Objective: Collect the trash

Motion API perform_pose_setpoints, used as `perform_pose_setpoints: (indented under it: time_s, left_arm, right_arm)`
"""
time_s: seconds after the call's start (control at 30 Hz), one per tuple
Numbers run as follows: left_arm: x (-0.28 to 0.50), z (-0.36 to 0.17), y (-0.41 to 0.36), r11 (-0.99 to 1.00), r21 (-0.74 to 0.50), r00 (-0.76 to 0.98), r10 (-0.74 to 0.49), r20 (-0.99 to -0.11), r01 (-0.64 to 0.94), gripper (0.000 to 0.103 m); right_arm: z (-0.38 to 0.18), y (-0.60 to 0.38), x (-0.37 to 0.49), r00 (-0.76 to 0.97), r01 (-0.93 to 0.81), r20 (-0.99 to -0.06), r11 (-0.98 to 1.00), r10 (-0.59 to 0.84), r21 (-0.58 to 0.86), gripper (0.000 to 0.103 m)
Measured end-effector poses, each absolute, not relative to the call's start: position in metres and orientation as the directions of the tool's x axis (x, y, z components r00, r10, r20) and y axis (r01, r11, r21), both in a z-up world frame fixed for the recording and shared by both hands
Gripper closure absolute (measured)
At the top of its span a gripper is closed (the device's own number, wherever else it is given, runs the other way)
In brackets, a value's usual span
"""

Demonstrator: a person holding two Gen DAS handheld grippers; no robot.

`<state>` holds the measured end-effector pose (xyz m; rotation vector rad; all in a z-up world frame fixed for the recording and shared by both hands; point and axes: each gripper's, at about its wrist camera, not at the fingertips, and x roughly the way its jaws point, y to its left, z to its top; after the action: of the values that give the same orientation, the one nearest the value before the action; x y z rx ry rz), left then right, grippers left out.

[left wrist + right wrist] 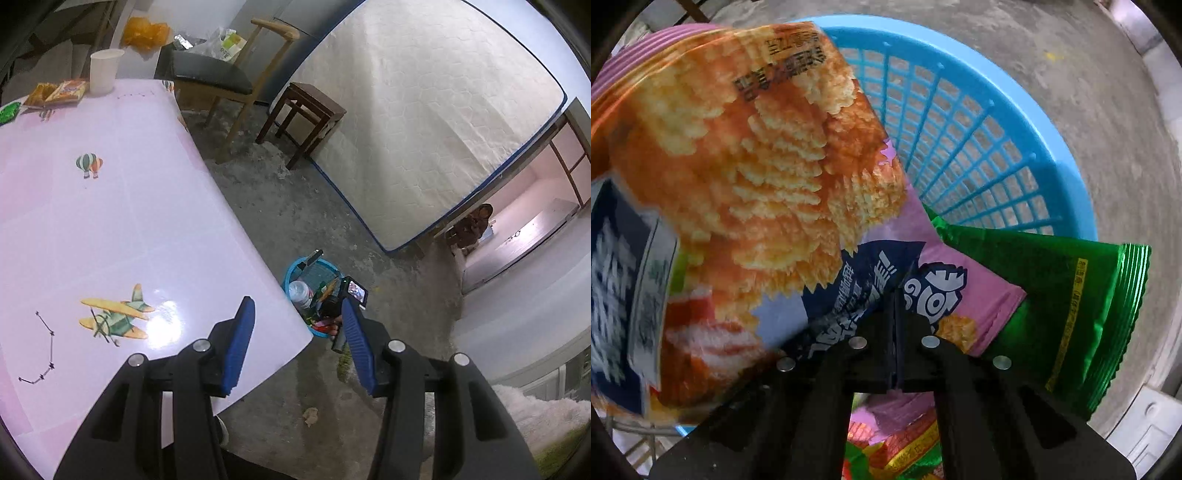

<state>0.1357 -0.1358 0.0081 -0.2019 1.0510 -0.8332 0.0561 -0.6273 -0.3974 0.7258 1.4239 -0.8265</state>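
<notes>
My right gripper (897, 295) is shut on a pink and orange chip bag (757, 166) and holds it over the blue plastic basket (997, 122). A green snack bag (1052, 306) lies against the basket rim, with more wrappers (905, 443) below. In the left wrist view the basket (293, 267) stands on the floor beside the table, with the right gripper (345, 295) above it. My left gripper (297, 321) is open and empty over the table's near corner. Snack wrappers (59, 92), a green wrapper (9, 112) and a white paper cup (104, 70) sit at the table's far end.
The pink table (110, 229) has printed balloon and plane pictures. A chair (221, 77) and a wooden stool (306, 118) stand beyond it. A mattress (424, 110) leans on the wall. A crumpled scrap (310, 415) lies on the concrete floor.
</notes>
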Motion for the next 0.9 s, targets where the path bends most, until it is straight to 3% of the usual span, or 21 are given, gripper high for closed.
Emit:
perform_pose_setpoints:
  time_s: [0.03, 0.1, 0.17, 0.37, 0.53, 0.73, 0.8, 0.9]
  left_arm:
    - [0.135, 0.008, -0.135, 0.685, -0.519, 0.232, -0.691, -0.684, 0.511, 0.056]
    - [0.136, 0.005, -0.137, 0.686, -0.521, 0.23, -0.691, -0.685, 0.508, 0.056]
    - [0.136, 0.004, -0.135, 0.685, -0.522, 0.229, -0.692, -0.685, 0.507, 0.055]
    - [0.125, 0.007, -0.123, 0.692, -0.492, 0.262, -0.684, -0.681, 0.528, 0.05]
    - [0.113, 0.014, -0.109, 0.724, -0.445, 0.33, -0.657, -0.678, 0.527, 0.039]
    - [0.091, 0.024, -0.09, 0.773, -0.354, 0.439, -0.604, -0.666, 0.527, 0.02]
    - [0.083, 0.027, -0.084, 0.792, -0.324, 0.473, -0.58, -0.663, 0.517, 0.007]
    - [0.068, 0.034, -0.076, 0.837, -0.276, 0.551, -0.525, -0.649, 0.473, 0.005]
  right_arm:
    - [-0.393, -0.625, 0.056, -0.012, 0.831, -0.998, 0.555, -0.068, -0.048, 0.09]
    - [-0.379, -0.617, 0.053, 0.019, 0.803, -0.993, 0.594, -0.117, -0.055, 0.069]
    - [-0.365, -0.61, 0.05, 0.045, 0.779, -0.986, 0.624, -0.162, -0.067, 0.058]
    - [-0.324, -0.594, 0.024, 0.141, 0.764, -0.967, 0.644, -0.214, -0.031, 0.047]
    - [-0.274, -0.574, 0.005, 0.256, 0.764, -0.937, 0.643, -0.236, 0.046, 0.046]
    - [-0.184, -0.529, -0.039, 0.483, 0.679, -0.832, 0.716, -0.272, 0.16, 0.024]
    - [-0.15, -0.504, -0.051, 0.548, 0.63, -0.792, 0.756, -0.27, 0.177, 0.016]
    - [-0.1, -0.461, -0.074, 0.642, 0.553, -0.717, 0.812, -0.271, 0.189, 0.008]
